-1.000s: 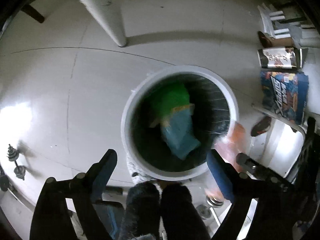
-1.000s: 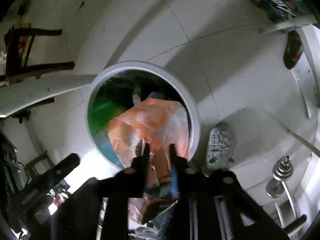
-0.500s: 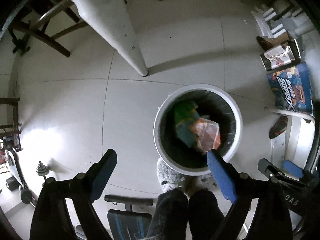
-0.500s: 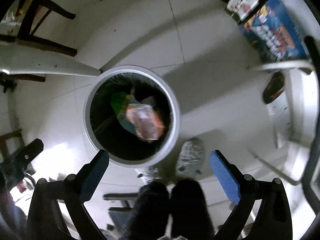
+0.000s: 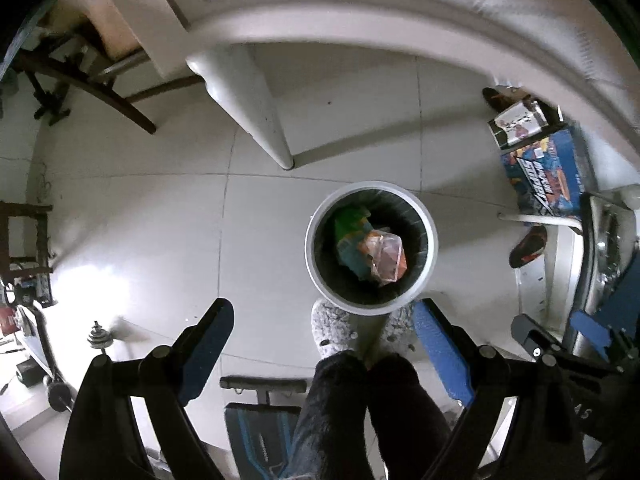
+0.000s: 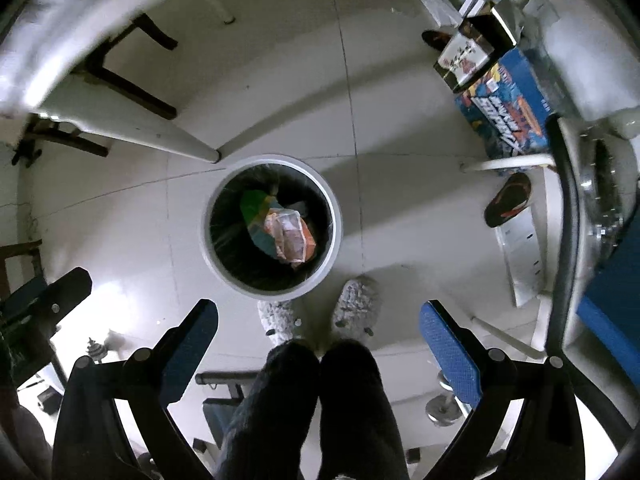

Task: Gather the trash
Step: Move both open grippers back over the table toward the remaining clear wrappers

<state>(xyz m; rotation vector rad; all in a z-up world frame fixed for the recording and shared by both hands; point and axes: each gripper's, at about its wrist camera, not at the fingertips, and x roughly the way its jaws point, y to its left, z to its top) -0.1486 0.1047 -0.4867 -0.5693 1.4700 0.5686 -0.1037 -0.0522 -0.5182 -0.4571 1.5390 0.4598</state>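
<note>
Drop step looks done: orange bag (image 6: 291, 236) lies in bin (image 6: 212, 216). Left gripper (image 5: 320, 344) & right gripper (image 6: 318, 340) jaws released, empty. Next: find more trash.

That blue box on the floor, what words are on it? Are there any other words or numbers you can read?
"SUPER": on the blue box, in big slanted letters; its smaller print is too blurred to read.
Black-and-white box beside it: printing too small to read.
Wrappers in the trash bin: no letters can be made out.
</note>
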